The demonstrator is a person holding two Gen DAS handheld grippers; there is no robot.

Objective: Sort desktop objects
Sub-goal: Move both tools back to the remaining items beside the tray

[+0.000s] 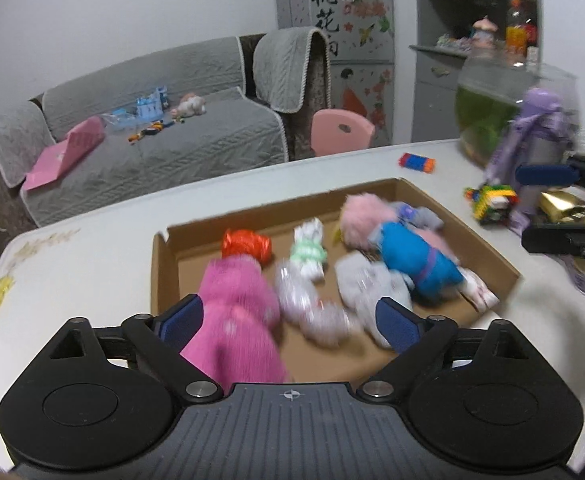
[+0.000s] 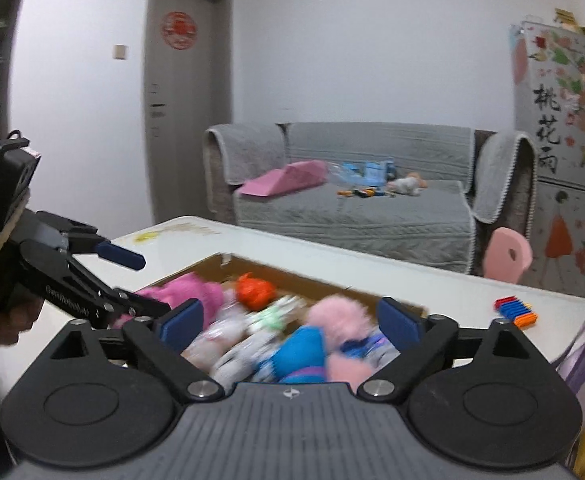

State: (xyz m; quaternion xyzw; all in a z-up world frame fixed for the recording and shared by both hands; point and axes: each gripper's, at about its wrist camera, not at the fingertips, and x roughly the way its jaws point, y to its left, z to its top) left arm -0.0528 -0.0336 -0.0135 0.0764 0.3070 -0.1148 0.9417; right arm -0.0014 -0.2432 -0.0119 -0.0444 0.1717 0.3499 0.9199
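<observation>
Blue-padded left fingers spread, empty

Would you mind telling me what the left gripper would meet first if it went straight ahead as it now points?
Probably the pink plush lying in the box: it already sits between the open left gripper. Blur makes depth uncertain.
</observation>
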